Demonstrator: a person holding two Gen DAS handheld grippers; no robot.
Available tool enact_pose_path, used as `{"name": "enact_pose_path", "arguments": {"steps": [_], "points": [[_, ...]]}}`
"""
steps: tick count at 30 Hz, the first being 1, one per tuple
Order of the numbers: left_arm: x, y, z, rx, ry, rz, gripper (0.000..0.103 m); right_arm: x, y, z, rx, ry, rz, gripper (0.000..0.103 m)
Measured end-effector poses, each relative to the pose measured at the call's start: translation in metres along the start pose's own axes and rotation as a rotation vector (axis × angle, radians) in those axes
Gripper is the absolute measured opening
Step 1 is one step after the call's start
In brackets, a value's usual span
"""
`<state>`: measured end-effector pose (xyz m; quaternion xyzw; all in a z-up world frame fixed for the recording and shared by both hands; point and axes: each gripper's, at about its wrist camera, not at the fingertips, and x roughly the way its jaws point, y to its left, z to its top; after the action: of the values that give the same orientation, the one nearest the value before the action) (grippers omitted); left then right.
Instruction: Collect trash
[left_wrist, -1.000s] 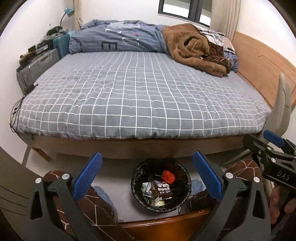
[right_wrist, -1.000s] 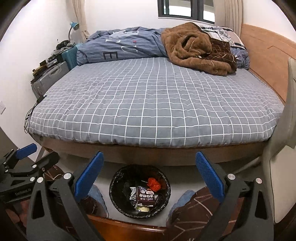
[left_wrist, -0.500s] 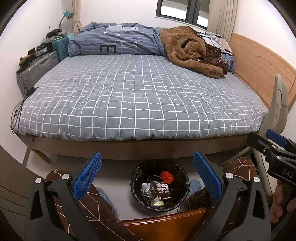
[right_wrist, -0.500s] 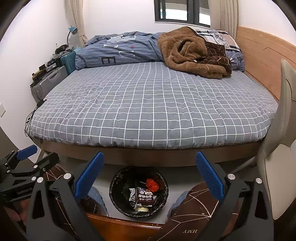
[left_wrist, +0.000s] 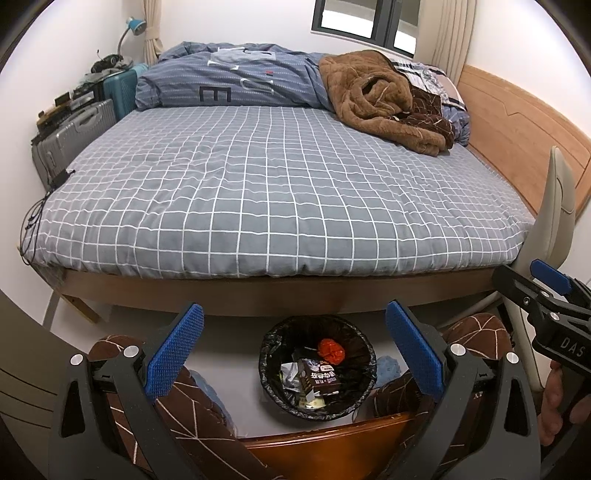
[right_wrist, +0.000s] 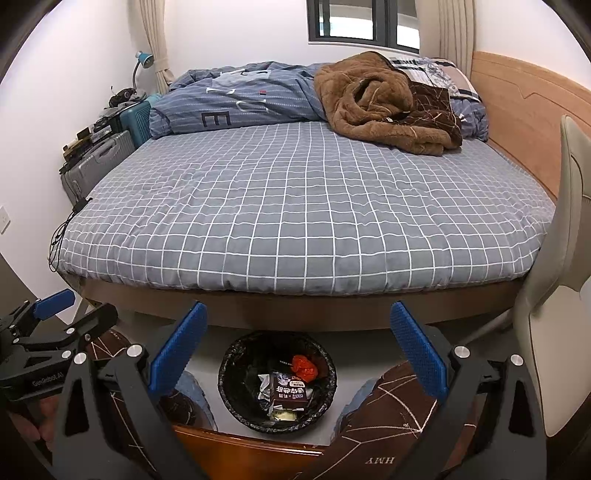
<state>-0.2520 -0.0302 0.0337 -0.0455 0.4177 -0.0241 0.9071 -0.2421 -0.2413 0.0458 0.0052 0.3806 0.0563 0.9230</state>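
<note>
Both cameras having tilted upward since earlier, the left gripper and right gripper are hovering wide open and empty just above the bin, likely because its trash is already dropped inside.

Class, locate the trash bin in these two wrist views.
The trash bin sits low and central in both views, on the floor before the bed, between the person's knees.

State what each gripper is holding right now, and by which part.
Nothing is held. The left gripper and the right gripper are both open and empty, above the trash bin.
</note>
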Motion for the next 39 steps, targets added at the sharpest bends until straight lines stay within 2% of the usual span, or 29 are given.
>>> {"name": "enact_pose_path", "arguments": {"steps": [39], "points": [[0.0047,0.003,0.001,-0.014,0.005,0.026,0.097,0.0014,0.003,-0.0027,0.005,0.005,0.0,0.095]]}}
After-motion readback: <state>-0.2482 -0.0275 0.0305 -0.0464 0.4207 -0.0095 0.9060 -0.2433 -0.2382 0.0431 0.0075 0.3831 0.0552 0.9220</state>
